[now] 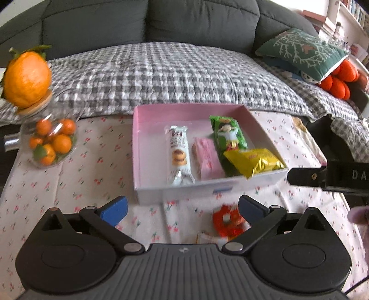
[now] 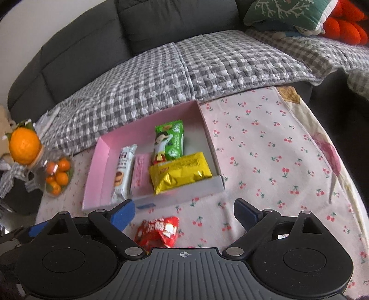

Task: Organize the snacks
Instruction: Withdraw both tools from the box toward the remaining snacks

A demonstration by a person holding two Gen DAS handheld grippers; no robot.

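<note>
Lying loose on the worktop (image 2: pixel 253 143), the red snack packet (image 2: pixel 159 230) sits low-centre in the right wrist view, just below the pink box (image 2: pixel 101 157). The right gripper (image 2: pixel 184 214) is nearer, its fingers spread wide and empty; the left gripper (image 1: pixel 182 207) likewise gapes empty, with the packet toward its right finger.

From my left camera, a cherry-print tabletop (image 1: pixel 69 184) fills the foreground. At ten o'clock I see a glass jar of small oranges (image 1: pixel 52 143), a large orange (image 1: pixel 27 78) on its lid. A checked blanket (image 1: pixel 173 76) covers the dark sofa (image 1: pixel 138 20) at twelve; a green cushion (image 1: pixel 302 50) lies at two.
</note>
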